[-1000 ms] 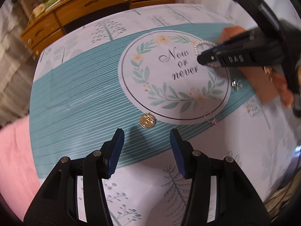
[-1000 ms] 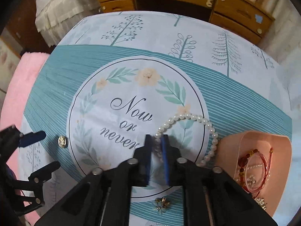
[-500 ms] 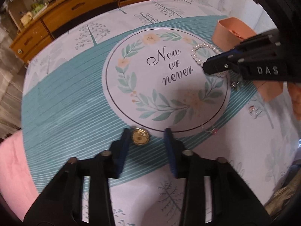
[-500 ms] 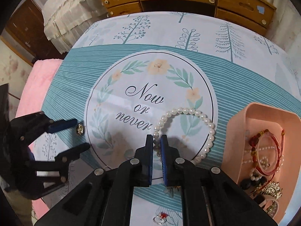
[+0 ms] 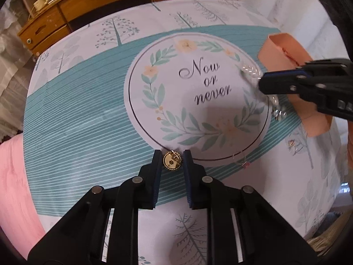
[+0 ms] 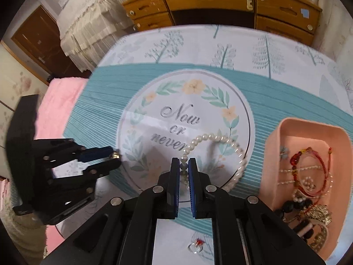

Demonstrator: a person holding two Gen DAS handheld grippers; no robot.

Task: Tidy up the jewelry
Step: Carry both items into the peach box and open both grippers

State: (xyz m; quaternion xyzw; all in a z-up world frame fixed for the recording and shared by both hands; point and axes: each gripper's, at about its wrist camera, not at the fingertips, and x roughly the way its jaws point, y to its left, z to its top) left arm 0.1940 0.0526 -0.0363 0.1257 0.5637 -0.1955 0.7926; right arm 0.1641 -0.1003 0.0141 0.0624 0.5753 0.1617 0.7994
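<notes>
The left gripper (image 5: 171,162) has closed in from wide open and now pinches the gold charm (image 5: 172,161), well left of the pink tray (image 6: 275,137). The right gripper (image 6: 183,170) stays clamped on the pearl bracelet (image 6: 217,137) beside the tray, so both pieces seem ready to go in.

The tablecloth (image 5: 72,119) bears one script line inside its leaf wreath — "Now or never" — readable in both views; nothing else is legible.
</notes>
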